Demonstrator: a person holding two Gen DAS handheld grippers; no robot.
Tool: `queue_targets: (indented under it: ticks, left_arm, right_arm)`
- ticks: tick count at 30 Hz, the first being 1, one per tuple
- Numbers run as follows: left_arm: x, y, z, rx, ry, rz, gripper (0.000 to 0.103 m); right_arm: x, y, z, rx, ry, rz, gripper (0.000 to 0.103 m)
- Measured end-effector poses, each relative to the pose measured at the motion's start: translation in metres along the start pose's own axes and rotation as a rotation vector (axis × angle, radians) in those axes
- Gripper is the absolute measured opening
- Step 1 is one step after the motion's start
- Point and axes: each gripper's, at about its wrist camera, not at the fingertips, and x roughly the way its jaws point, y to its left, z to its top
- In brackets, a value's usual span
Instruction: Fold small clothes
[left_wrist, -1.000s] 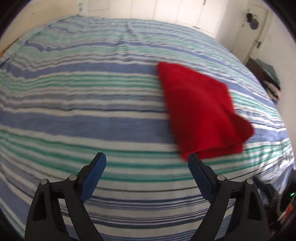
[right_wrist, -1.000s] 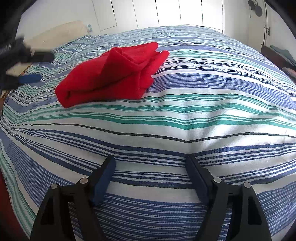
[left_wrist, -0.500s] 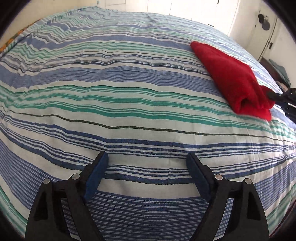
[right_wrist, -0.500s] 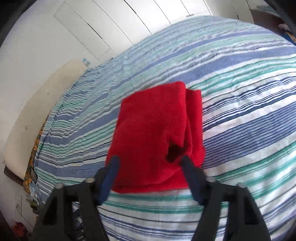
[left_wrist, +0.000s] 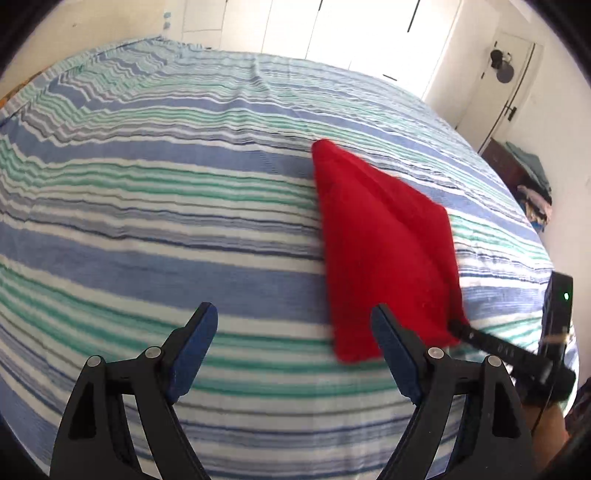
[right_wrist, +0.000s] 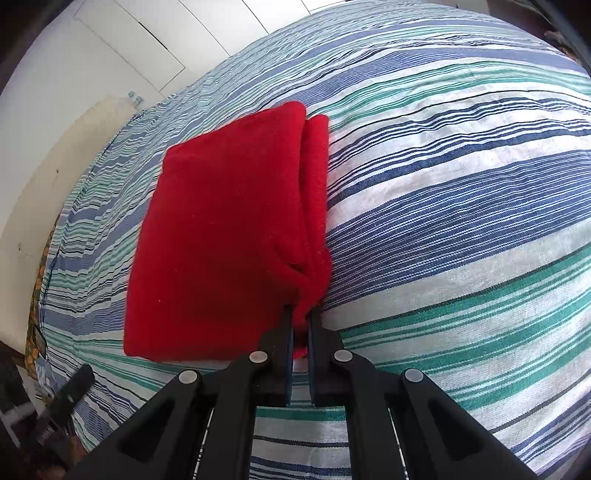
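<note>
A folded red garment (right_wrist: 225, 229) lies on the striped bed. My right gripper (right_wrist: 300, 314) is shut on the garment's near right corner, where the layers bunch between the fingers. In the left wrist view the red garment (left_wrist: 384, 240) lies ahead to the right. My left gripper (left_wrist: 293, 325) is open and empty above the bedspread, its right finger (left_wrist: 391, 343) just in front of the garment's near edge. The right gripper (left_wrist: 491, 343) shows there too, holding the garment's near right corner.
The bed is covered by a blue, green and white striped spread (left_wrist: 147, 206). White closet doors (left_wrist: 332, 29) stand behind it. A dark dresser with clothes (left_wrist: 524, 177) is at the far right. A cream headboard (right_wrist: 66, 166) is at the left in the right wrist view.
My right gripper has closed on the garment's near corner; it was open half a second ago. My left gripper has swung back toward the garment and stays open.
</note>
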Motion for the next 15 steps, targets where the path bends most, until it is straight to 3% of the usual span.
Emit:
queue_targets:
  ticks: [2,3,4,6,8,10,12,14,15]
  left_arm:
    - [0.035,-0.022,0.002,0.1,0.064,0.058,0.085]
    - [0.056,-0.032,-0.009,0.175,0.121,0.108,0.078]
    - [0.075,-0.036,-0.021,0.223,0.171,0.142,0.077]
    - [0.076,-0.036,-0.036,0.238,0.106,0.155,0.08]
    - [0.069,-0.034,-0.037,0.23,0.09,0.15,0.08]
    - [0.065,-0.029,-0.039,0.216,0.079,0.132,0.082]
    - [0.066,-0.026,-0.039,0.197,0.069,0.125,0.085]
    - [0.067,-0.025,-0.041,0.183,0.065,0.122,0.086]
    - [0.067,-0.025,-0.04,0.181,0.064,0.123,0.086]
  right_arm:
    - [0.001,0.001,0.002,0.001,-0.002,0.003,0.006]
    - [0.0,0.001,0.0,0.001,-0.005,0.004,0.006]
    - [-0.001,0.0,0.0,0.001,-0.006,0.005,0.006]
    - [-0.001,-0.001,0.0,-0.002,0.004,0.009,0.007]
    - [-0.004,0.001,0.005,-0.027,0.046,0.018,0.009]
    - [-0.017,0.008,0.016,-0.086,0.082,0.026,0.016]
    - [-0.038,0.018,0.036,-0.172,0.043,0.026,0.037]
    - [-0.051,0.027,0.063,-0.208,-0.018,0.033,0.05]
    - [-0.05,0.032,0.077,-0.212,-0.033,0.041,0.05]
